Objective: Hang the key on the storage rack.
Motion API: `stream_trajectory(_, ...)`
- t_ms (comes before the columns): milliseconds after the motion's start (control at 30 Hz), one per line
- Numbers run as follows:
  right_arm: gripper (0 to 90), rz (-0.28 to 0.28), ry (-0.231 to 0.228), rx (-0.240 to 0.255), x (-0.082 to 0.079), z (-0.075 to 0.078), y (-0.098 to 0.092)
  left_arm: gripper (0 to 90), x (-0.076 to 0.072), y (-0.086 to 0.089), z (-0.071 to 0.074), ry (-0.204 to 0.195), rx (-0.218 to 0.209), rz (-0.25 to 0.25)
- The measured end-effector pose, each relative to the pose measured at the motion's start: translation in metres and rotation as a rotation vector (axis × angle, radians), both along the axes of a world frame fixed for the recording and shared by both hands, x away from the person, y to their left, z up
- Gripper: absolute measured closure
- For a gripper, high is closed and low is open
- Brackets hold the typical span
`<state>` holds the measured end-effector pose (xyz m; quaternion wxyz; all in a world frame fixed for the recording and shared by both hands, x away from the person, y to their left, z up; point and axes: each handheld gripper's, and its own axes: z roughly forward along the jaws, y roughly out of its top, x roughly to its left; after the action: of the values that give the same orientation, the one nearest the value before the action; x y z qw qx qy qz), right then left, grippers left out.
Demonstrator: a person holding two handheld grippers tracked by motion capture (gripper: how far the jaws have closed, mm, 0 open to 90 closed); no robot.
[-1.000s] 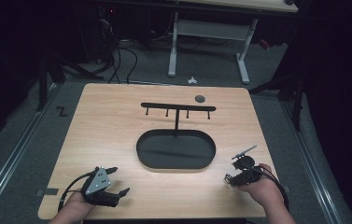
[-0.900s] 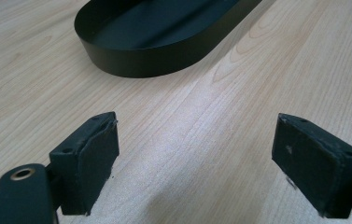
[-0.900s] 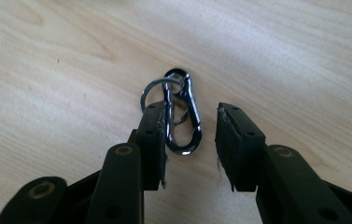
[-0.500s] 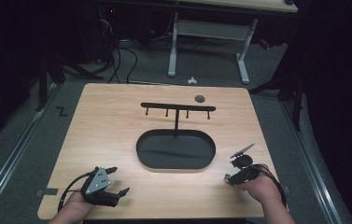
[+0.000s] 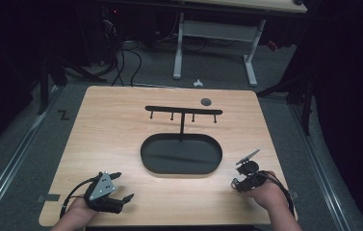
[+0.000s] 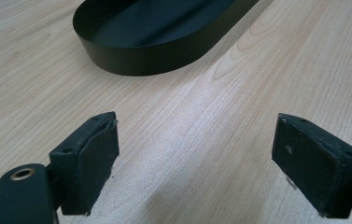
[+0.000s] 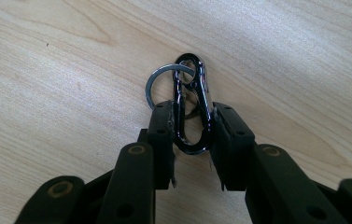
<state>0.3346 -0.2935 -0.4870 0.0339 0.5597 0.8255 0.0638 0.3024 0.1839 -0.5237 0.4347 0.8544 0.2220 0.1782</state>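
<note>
The room is dark around a pale wooden bench (image 5: 121,125), and I am working at its near edge. My right gripper (image 7: 192,122) has its jaws on either side of a black snap hook (image 7: 193,109) with a steel key ring (image 7: 157,79) threaded through its top loop; the jaws have just been closing, and the pads now press on the hook's lower half, so I read it as grasped. The hook lies flat on the wood, not yet lifted, near the bench's right front corner, where the right gripper (image 5: 246,177) shows in the high view. My left gripper (image 6: 194,163) hangs over bare wood with its jaws spread wide and nothing between them; in the high view the left gripper (image 5: 116,192) sits near the front left. Outward from both, a black oval tray (image 5: 148,161) lies in the middle of the bench, and behind it stands a black rack (image 5: 183,110) with a row of small pegs under its bar. Near the far edge is a small dark disc (image 5: 206,101). I judge the work is at its start: the grip is made, but the lift, the carry and, most likely, the hanging on a peg are all left to do.
</note>
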Motion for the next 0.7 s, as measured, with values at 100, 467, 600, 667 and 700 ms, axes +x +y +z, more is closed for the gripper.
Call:
stream_trajectory(100, 70.9, 0.003, -0.003, 0.000, -0.0007, 0.0000, 0.0001, 15.3, -0.0010, -0.0004, 0.0000, -0.004, 0.006, -0.003)
stream_trajectory(467, 71.6, 0.012, -0.004, -0.005, -0.0009, 0.0002, 0.0018, 15.3, 0.0000, -0.0009, -0.0001, 0.002, 0.011, -0.003)
stream_trajectory(600, 72.7, 0.021, -0.021, 0.029, -0.0028, 0.0000, 0.0025, 15.3, -0.0011, -0.0008, -0.0002, -0.005, 0.010, -0.009)
stream_trajectory(667, 76.2, 0.019, -0.025, 0.034, -0.0030, 0.0007, 0.0019, 15.3, -0.0002, -0.0006, -0.0002, 0.001, 0.009, -0.007)
stream_trajectory(700, 84.6, 0.010, -0.042, 0.057, -0.0030, 0.0045, 0.0006, 15.3, 0.0001, -0.0005, 0.0000, 0.003, 0.009, -0.007)
